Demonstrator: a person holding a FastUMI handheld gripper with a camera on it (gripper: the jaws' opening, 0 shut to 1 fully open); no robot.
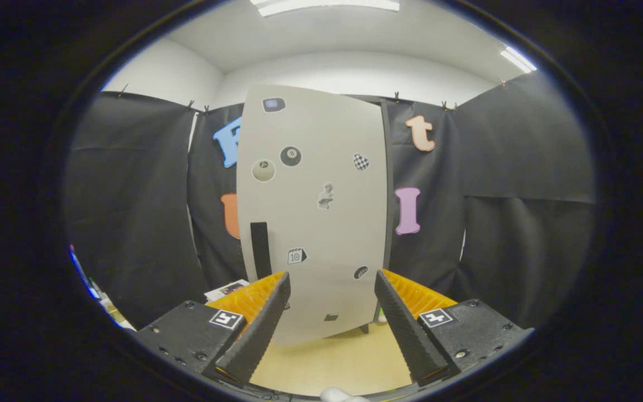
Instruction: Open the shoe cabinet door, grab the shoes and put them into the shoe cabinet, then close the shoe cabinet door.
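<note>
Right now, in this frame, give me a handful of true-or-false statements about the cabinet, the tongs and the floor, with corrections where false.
1. The shoe cabinet door is shut, facing the tongs. True.
2. The tongs are clamped on the door handle. False: the fingers stand apart with nothing between them; the dark vertical handle lies beyond the left finger.
3. The door carries several stickers, an eight-ball sticker among them. True.
4. A shoe sits between the fingers. False: only the door and the pale wooden floor show there.
</note>
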